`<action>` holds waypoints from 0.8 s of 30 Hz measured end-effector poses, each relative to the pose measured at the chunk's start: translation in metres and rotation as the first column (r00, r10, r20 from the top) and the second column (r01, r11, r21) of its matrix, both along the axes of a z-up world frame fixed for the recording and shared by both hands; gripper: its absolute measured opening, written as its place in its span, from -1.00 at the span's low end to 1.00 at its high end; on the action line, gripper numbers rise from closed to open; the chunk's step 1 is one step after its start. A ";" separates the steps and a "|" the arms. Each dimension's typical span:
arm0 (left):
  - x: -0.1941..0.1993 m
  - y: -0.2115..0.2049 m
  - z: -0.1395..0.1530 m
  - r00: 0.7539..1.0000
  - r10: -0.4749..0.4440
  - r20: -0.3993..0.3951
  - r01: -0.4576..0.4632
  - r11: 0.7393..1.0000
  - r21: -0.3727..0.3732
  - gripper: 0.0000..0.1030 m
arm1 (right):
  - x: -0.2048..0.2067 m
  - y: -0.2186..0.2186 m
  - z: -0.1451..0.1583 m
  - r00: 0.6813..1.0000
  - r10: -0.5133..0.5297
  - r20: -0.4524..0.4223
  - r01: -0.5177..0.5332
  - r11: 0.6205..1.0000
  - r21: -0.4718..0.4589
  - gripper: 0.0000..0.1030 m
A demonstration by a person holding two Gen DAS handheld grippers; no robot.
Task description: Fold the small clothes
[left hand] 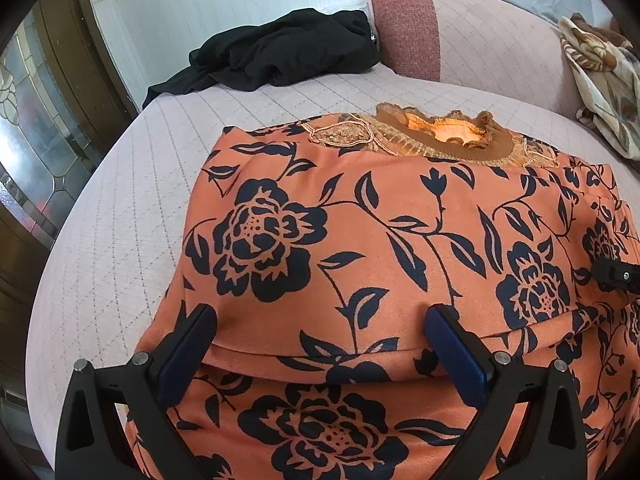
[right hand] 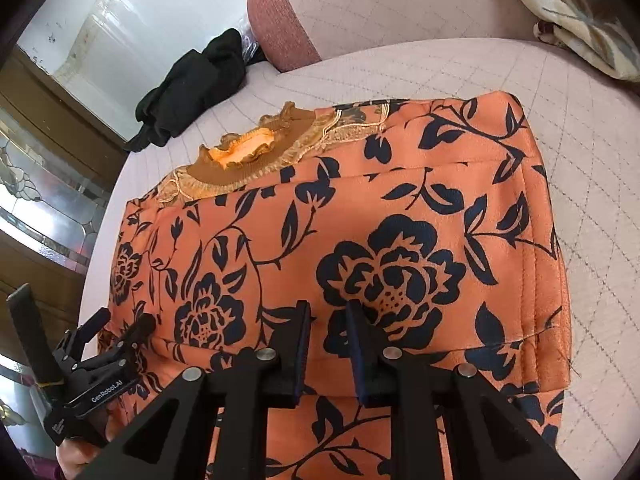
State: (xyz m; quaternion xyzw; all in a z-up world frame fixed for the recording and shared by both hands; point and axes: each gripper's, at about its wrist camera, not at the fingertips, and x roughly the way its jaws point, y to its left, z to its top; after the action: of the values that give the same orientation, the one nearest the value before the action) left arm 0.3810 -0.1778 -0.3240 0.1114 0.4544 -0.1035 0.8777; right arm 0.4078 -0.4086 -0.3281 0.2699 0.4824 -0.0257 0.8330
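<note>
An orange garment with dark blue flowers lies folded on the pale quilted sofa seat, its brown ruffled collar at the far end. It also shows in the right wrist view, collar at the far left. My left gripper is open wide, its blue pads astride the near folded edge of the cloth. My right gripper has its jaws a narrow gap apart over the near fold, holding nothing that I can see. The left gripper's body shows at the lower left of the right wrist view.
A crumpled black garment lies at the far end of the seat by the reddish armrest. A patterned beige blanket hangs on the backrest at the right. A wooden glass-paned door stands at the left.
</note>
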 end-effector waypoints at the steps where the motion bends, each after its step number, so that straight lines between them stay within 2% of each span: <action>1: 0.000 0.000 0.000 1.000 0.000 -0.001 0.000 1.000 -0.001 1.00 | 0.000 0.000 0.001 1.000 0.001 -0.001 -0.001 1.000 -0.001 -0.57; 15: -0.007 0.003 0.001 1.000 0.003 -0.009 -0.003 1.000 0.007 1.00 | -0.008 -0.002 0.001 1.000 0.000 -0.004 0.000 1.000 0.005 -0.57; 18: -0.030 0.012 0.010 1.000 -0.009 0.003 0.008 1.000 0.006 1.00 | -0.023 -0.002 0.010 1.000 -0.019 -0.006 0.019 1.000 0.011 -0.57; 24: -0.102 0.046 0.012 1.000 -0.023 -0.011 0.023 1.000 -0.021 1.00 | -0.094 0.002 0.028 0.998 -0.055 0.027 0.053 0.998 0.045 -0.57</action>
State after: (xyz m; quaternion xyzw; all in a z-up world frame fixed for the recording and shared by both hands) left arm 0.2788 -0.1316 -0.3117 0.1069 0.4570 -0.1188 0.8750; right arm 0.3141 -0.4063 -0.3005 0.3016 0.4636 -0.0337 0.8324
